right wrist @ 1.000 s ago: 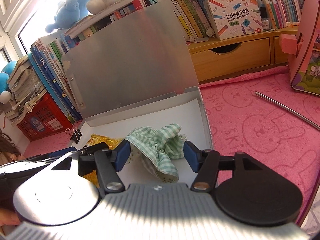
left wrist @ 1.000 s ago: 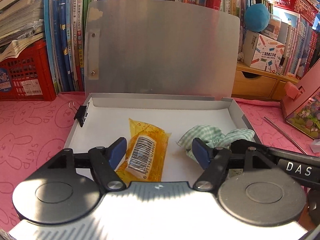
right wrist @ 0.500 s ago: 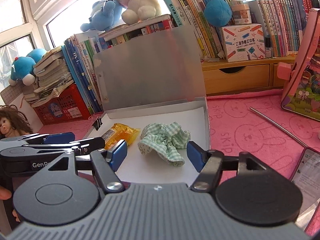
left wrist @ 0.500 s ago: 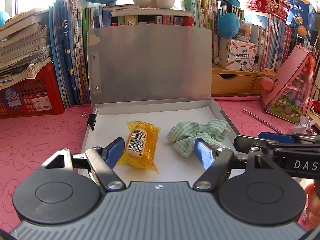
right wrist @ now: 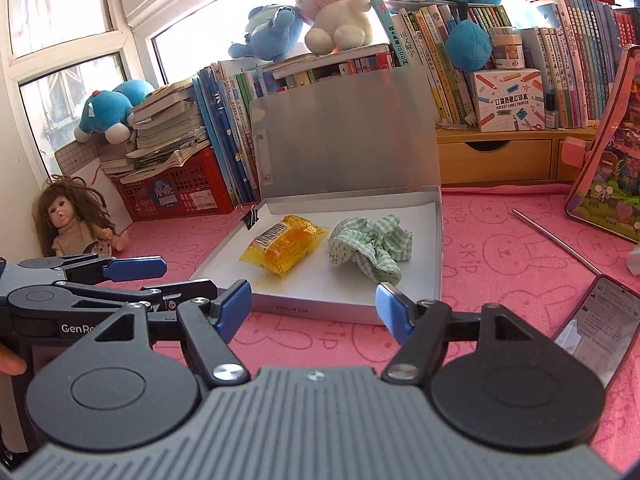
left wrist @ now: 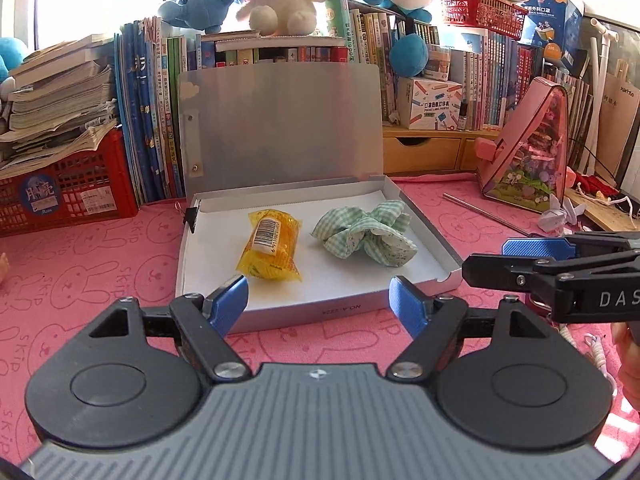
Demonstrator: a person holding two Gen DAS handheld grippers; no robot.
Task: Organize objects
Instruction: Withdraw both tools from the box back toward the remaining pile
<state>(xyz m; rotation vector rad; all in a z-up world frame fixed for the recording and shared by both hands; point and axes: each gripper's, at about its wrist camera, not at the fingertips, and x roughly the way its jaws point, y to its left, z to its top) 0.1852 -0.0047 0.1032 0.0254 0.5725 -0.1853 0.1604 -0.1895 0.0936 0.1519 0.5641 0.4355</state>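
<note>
A flat grey box (left wrist: 320, 312) (right wrist: 304, 310) lies open on the pink cloth, its lid (left wrist: 280, 120) standing upright at the back. Inside it lie a yellow snack packet (left wrist: 272, 246) (right wrist: 286, 246) on the left and a green checked scrunchie (left wrist: 366, 232) (right wrist: 370, 244) on the right. A black binder clip (left wrist: 191, 216) sits on the box's far left corner. My left gripper (left wrist: 318, 304) hangs open and empty before the box's front wall. My right gripper (right wrist: 314, 306) is likewise empty there, its jaws opening. Each gripper shows at the side of the other's view.
Books, plush toys and a red crate (left wrist: 68, 196) line the back. A doll (right wrist: 76, 224) sits at far left. A pink toy house (left wrist: 532, 152), a metal rod (left wrist: 484, 214) and a phone (right wrist: 596, 320) lie to the right on the pink cloth (left wrist: 100, 264).
Both grippers have drawn back from over the box to in front of it and risen a little, so the whole box shows. The packet and scrunchie stay where they lay.
</note>
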